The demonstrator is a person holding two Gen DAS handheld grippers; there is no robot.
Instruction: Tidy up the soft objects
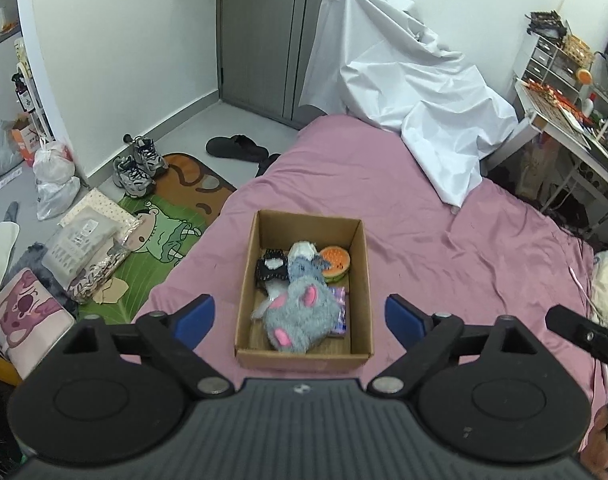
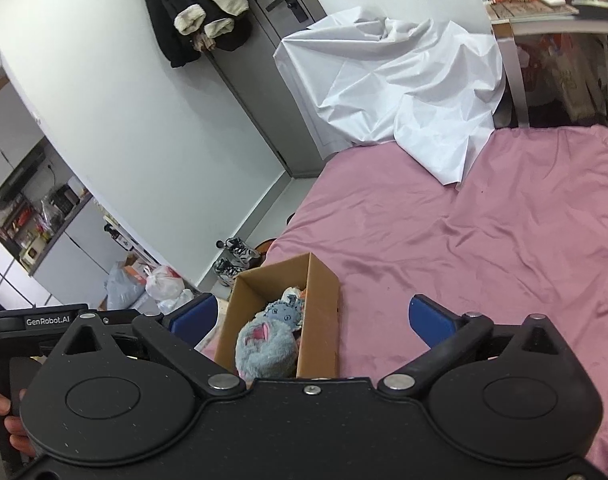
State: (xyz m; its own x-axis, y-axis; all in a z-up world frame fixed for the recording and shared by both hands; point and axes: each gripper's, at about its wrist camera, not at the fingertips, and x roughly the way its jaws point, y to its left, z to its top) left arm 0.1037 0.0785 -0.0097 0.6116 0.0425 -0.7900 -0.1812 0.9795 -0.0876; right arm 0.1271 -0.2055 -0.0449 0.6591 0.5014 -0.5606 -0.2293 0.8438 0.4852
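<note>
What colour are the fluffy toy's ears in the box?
Pink, on the grey fluffy toy; the left wrist view shows it best.

The left gripper (image 1: 300,318) points steeply downward, its two blue-padded fingers (image 1: 194,318) spread wide with nothing pressed between them. They stand above the cardboard box (image 1: 248,288), one finger over each side of it, touching neither wall. At the right edge of the left wrist view a black part of the right gripper reaches in, beside the box's right side, and part of a hand (image 1: 596,448) shows at the lower corner.

The right gripper (image 2: 312,316) is tilted down less steeply and rolled somewhat. Its blue fingers (image 2: 430,318) also stand wide apart and empty. In its view the left gripper's black body lies left of the box, with fingertips of a hand (image 2: 8,420) wrapped around it.
</note>
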